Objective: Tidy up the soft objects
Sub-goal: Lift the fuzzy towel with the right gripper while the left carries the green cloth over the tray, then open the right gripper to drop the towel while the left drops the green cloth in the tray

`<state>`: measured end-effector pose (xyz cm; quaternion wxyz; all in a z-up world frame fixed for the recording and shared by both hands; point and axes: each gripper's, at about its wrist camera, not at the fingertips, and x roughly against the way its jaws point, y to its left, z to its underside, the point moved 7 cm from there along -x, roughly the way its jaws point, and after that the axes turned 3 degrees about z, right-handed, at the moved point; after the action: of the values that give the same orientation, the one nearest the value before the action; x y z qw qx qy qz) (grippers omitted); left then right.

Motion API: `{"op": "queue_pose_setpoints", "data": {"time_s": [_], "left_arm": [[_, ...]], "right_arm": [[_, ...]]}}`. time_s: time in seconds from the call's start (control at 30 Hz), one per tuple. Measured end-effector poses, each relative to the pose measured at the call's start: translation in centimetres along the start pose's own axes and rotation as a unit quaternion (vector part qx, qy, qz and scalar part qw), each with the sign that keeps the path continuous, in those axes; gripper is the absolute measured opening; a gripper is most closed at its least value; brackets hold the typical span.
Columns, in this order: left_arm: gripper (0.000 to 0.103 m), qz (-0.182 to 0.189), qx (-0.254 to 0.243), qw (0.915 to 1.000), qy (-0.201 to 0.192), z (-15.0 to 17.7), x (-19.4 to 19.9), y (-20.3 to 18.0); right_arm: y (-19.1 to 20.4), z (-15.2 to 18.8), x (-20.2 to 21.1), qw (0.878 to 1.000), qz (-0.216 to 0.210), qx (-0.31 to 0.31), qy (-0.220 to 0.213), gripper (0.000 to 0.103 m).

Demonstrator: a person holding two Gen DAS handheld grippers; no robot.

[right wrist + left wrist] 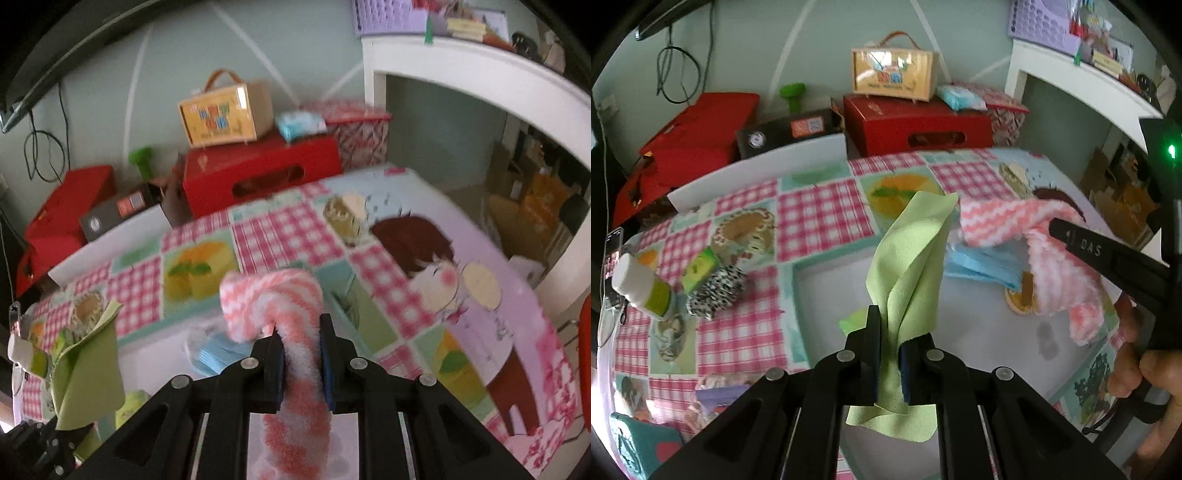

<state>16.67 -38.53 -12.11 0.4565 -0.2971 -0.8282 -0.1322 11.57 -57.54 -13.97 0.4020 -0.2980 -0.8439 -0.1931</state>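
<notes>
My left gripper [891, 343] is shut on a light green cloth [908, 258] that stands up from the jaws above a white tray [975, 325]. In the right wrist view the same green cloth [88, 376] hangs at the lower left. My right gripper [302, 336] is shut on a fluffy pink-and-white striped cloth [273, 299], which curls over the fingertips and trails down between the arms. From the left wrist view that pink cloth [1060, 266] drapes from the right gripper's black finger [1108, 254] at the right. A folded blue cloth [979, 266] lies in the tray under it.
The table carries a pink checked patchwork tablecloth [812, 214]. A white bottle [639, 288], a green packet [698, 269] and a black-and-white patterned roll [716, 291] lie at the left. Red boxes [916, 125] and a yellow carry case [894, 74] stand behind. A hand [1137, 369] holds the right gripper.
</notes>
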Motion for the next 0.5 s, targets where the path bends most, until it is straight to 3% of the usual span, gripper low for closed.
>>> {"op": "queue_pose_setpoints", "data": {"time_s": [0.37, 0.43, 0.5], "left_arm": [[0.008, 0.011, -0.014, 0.9986, 0.050, 2.0, -3.4, -2.0], [0.009, 0.013, -0.014, 0.9985, 0.052, 2.0, -3.5, -2.1], [0.009, 0.016, -0.013, 0.9984, 0.053, 2.0, -3.5, -2.1]], "right_arm": [[0.8, 2.2, -2.8, 0.998, 0.004, 0.019, 0.057, 0.019], [1.1, 2.6, -3.0, 0.998, 0.007, 0.024, 0.066, 0.022], [1.4, 2.9, -3.0, 0.997, 0.009, 0.029, 0.073, 0.034]]}}
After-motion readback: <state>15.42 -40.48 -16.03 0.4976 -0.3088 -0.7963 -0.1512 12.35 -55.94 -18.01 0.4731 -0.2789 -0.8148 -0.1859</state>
